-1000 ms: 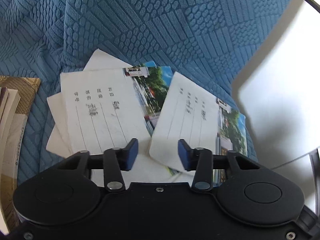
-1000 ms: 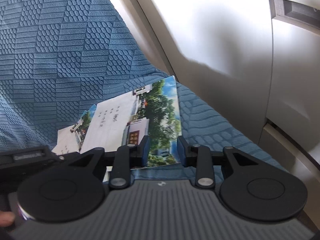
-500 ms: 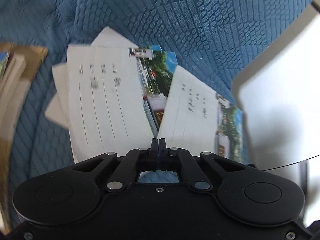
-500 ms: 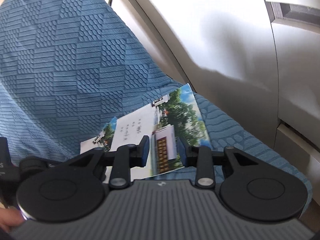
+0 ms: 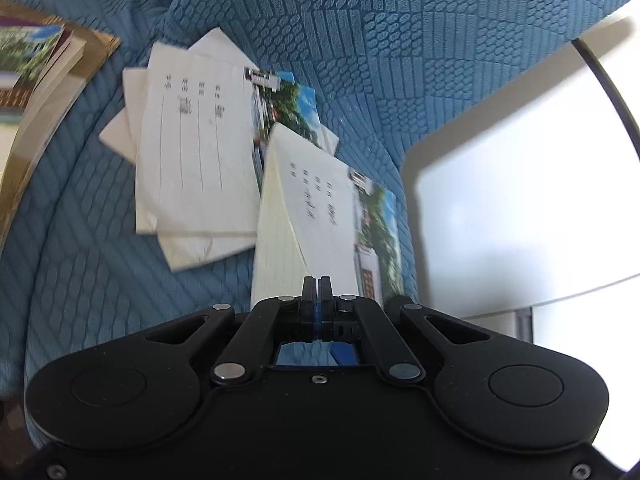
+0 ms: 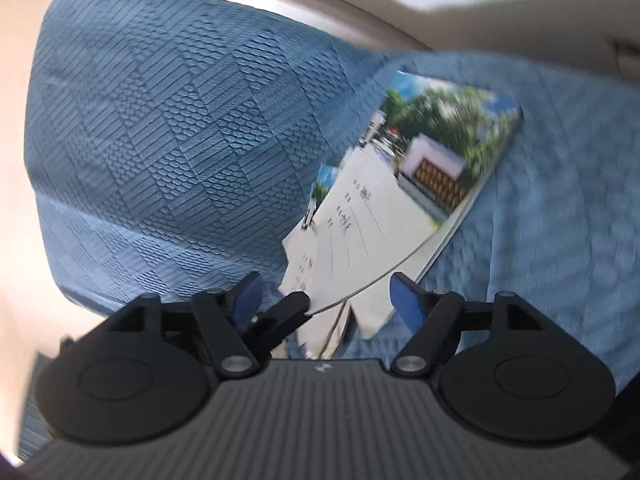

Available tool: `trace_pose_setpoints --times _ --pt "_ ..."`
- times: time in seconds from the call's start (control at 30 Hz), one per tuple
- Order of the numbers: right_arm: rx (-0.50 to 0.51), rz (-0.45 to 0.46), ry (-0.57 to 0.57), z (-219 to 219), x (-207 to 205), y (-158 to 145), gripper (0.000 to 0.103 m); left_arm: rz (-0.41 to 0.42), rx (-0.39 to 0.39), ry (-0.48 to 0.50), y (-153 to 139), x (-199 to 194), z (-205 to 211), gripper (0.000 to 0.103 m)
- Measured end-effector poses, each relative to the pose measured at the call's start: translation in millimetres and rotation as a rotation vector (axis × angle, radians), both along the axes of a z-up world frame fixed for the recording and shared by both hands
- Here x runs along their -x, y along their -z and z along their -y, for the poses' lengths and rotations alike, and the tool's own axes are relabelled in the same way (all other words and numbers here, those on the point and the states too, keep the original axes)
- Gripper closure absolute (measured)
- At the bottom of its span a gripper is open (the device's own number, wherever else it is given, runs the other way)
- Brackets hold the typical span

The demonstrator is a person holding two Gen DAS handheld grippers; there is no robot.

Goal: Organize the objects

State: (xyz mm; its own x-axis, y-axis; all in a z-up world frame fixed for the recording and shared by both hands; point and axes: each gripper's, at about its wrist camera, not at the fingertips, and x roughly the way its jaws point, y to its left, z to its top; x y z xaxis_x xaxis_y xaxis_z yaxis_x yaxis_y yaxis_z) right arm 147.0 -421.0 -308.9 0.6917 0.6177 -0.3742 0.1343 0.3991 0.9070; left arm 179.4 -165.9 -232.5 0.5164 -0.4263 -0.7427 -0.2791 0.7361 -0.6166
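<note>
Since a second ago our left gripper (image 5: pixel 316 280) has clamped the white photo-edged notebook (image 5: pixel 320 204), lifting it; our right gripper's (image 6: pixel 324 296) jaws are opening, releasing it.

The handwriting on the booklet (image 5: pixel 320 204) is too blurred to read; books (image 5: pixel 36 64) run off-frame.

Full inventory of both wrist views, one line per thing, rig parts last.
held booklet: 1, white cover with photo strip, near edge pinched in the left gripper, cover lifted off its lined pages
loose booklets: several, exact count unclear, white with photo strips, overlapping heap on the cloth
book stack: count unclear, tan and multicoloured, far left edge
textured cloth: 1, blue, under everything
white surface: 1, right of the cloth
left gripper: 1, black, shut on the held booklet
right gripper: 1, black with blue pads, jaws opening around the booklet's edge
</note>
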Motion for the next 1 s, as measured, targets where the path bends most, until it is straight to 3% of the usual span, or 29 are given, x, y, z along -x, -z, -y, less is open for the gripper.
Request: trace_pose_setpoints --times 0.17,0.33,0.37,0.5,0.6,0.7,1.0 --pt "-0.068 -0.035 0.013 -4.2 3.5 5.3 0.032 -0.014 0.052 0.007 -6.6 25.6 -0.1 0.103" --pt "-0.040 -0.054 0.035 1.2 7.7 4.3 0.063 -0.005 0.070 0.043 -10.6 40.9 2.5 0.103" --pt "-0.025 -0.064 0.041 2.2 8.5 4.6 0.065 -0.001 0.059 0.045 -10.7 42.5 1.5 0.103" --pt "0.011 -0.075 0.066 9.0 13.1 4.9 0.066 0.002 0.033 0.060 -4.2 40.6 -8.0 0.099" --pt "0.036 -0.094 0.072 13.8 17.9 7.7 0.065 0.020 -0.026 0.076 2.4 35.3 -13.9 0.083" --pt "0.034 -0.105 0.066 13.3 16.5 11.1 0.065 0.015 -0.017 0.077 14.1 27.2 -18.3 0.066" --pt "0.064 -0.078 0.071 13.6 9.4 10.5 0.065 -0.013 -0.053 0.088 41.4 2.1 -10.1 0.066"
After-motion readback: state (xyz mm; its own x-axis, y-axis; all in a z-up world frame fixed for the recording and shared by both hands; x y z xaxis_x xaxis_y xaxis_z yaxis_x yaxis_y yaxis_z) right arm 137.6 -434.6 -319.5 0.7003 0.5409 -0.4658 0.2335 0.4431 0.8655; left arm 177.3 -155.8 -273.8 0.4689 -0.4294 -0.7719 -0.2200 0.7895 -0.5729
